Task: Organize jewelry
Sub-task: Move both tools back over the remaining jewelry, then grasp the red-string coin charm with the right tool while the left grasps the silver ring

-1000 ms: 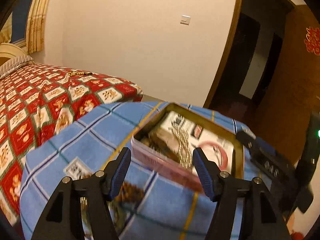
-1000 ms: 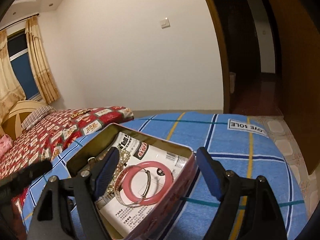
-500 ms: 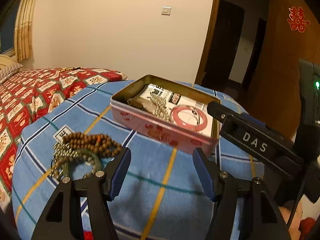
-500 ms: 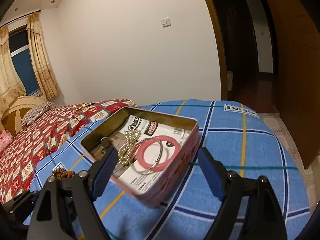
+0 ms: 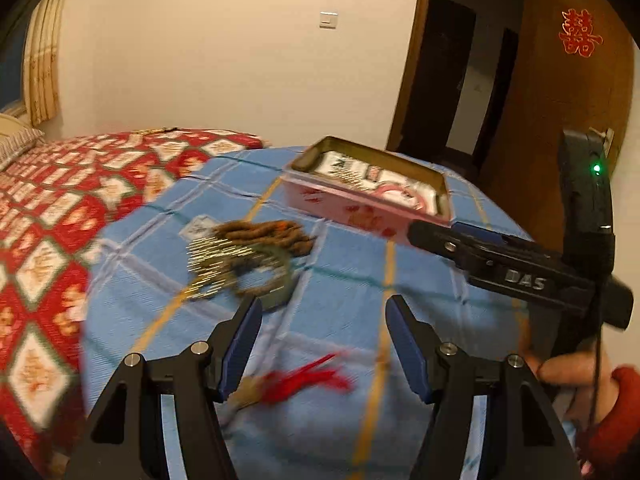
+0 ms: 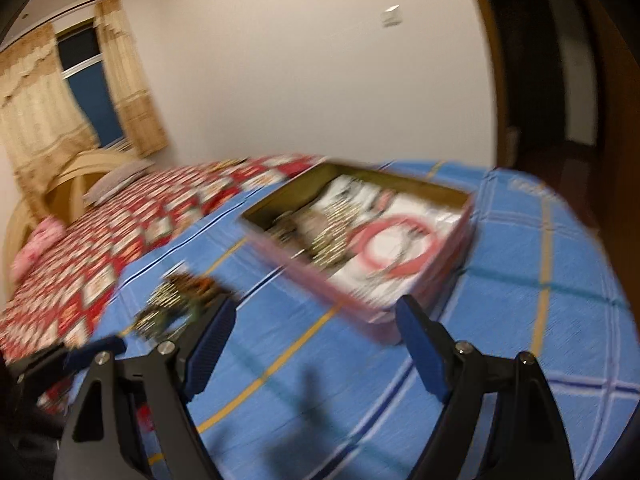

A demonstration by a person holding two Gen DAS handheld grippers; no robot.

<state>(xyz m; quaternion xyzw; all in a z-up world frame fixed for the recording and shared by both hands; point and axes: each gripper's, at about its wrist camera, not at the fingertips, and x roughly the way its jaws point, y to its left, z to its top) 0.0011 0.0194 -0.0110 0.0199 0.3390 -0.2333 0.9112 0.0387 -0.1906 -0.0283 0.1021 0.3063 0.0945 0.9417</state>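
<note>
A pink tin box [image 5: 360, 204] stands open on the blue checked cloth [image 5: 340, 320]; it also shows in the right wrist view [image 6: 376, 296]. Inside lie a pink bangle [image 6: 394, 248] and pearl beads [image 6: 334, 232]. A pile of brown beads, pearl strands and a green bracelet [image 5: 248, 256] lies left of the box, also in the right wrist view [image 6: 176, 300]. A red tassel piece [image 5: 304, 380] lies between my left fingers. My left gripper [image 5: 324, 344] is open and empty, above the cloth. My right gripper [image 6: 316, 344] is open and empty, near the box's front; it also appears in the left wrist view [image 5: 500, 264].
A bed with a red patterned cover [image 5: 48, 208] lies to the left. A wall with a light switch [image 5: 328, 20] is behind, and a dark doorway [image 5: 460, 80] to the right. The cloth-covered surface drops off at its rounded edges.
Both grippers have pulled back from the box; the pile of beads and the red tassel piece have come into the left view. Both views are motion-blurred now.
</note>
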